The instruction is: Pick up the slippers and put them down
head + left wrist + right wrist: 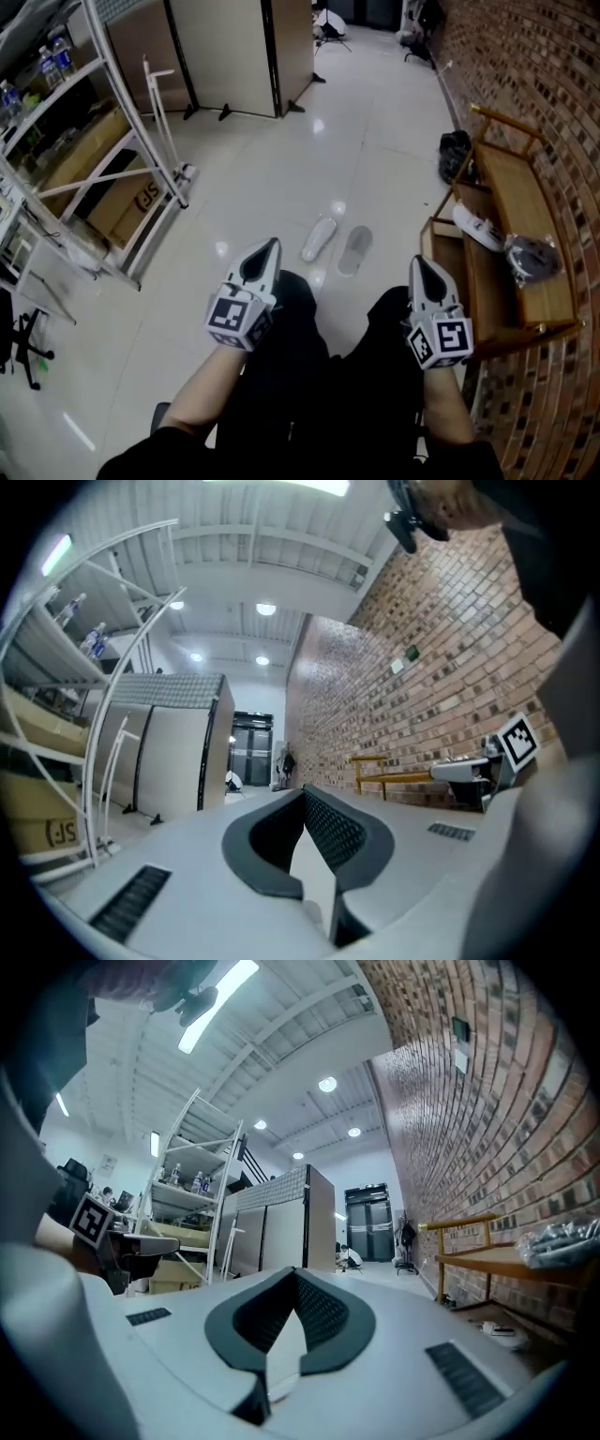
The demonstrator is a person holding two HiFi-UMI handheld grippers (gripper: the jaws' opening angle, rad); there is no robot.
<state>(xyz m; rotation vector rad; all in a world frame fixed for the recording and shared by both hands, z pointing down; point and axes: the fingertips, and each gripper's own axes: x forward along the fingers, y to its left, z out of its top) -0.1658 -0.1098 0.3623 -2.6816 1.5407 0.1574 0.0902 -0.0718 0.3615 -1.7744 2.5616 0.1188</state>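
Observation:
Two slippers lie side by side on the glossy floor in the head view, a white slipper (319, 239) and a grey slipper (355, 250). My left gripper (272, 243) hovers over the person's knees, its tip just left of the white slipper and short of it. My right gripper (418, 260) is further right, near the wooden bench. Both are shut with nothing between the jaws, as the left gripper view (303, 790) and the right gripper view (295, 1272) show. Both point level across the room, so neither gripper view shows the slippers.
A low wooden bench (525, 202) stands along the brick wall at right, bearing a white shoe (478, 228) and a clear bag (532, 256). A black bag (457, 155) lies beyond it. Metal shelving (89, 178) stands at left, folding partitions (234, 56) at the back.

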